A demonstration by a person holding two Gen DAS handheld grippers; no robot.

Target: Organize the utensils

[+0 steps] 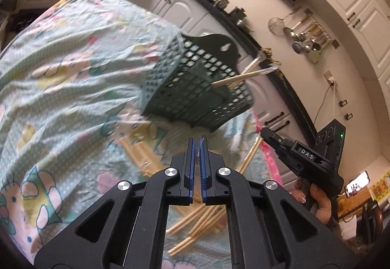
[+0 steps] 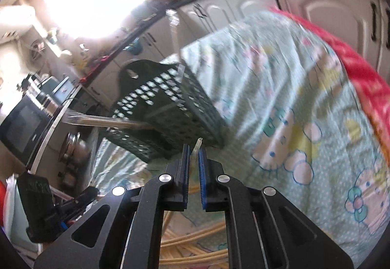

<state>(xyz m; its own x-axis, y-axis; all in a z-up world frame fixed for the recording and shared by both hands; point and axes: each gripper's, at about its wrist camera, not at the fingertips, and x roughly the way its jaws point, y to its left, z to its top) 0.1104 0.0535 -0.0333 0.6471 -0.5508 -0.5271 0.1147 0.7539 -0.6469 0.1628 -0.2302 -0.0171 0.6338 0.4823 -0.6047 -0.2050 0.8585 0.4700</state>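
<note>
We see the left gripper [image 1: 198, 144] with its blue pads nearly pressed together, pinching a thin bit of clear plastic wrapper [image 1: 200, 147] at the tips. The right gripper [image 2: 193, 151] is likewise drawn narrow, nipping the clear end of a wrapped piece [image 2: 197, 147] that pokes up between its pads. Ahead of both, a little above their tips, stands a dark green lattice basket [image 1: 195, 79] on the patterned cloth [image 1: 73, 74]; in both views it looks tilted. Wrapped wooden chopsticks [image 1: 243, 78] jut out of its open mouth, toward the right in the left view and toward the left in the right view. More pale wooden sticks [image 1: 136, 154] lie loose on the cloth just beneath and behind the left tips, some running under the gripper's body, and we see others under the right one too. To the right of the left gripper, the other black gripper is held in a hand [image 1: 316, 200]. White cabinets [image 1: 175, 6] stand beyond the table.
</note>
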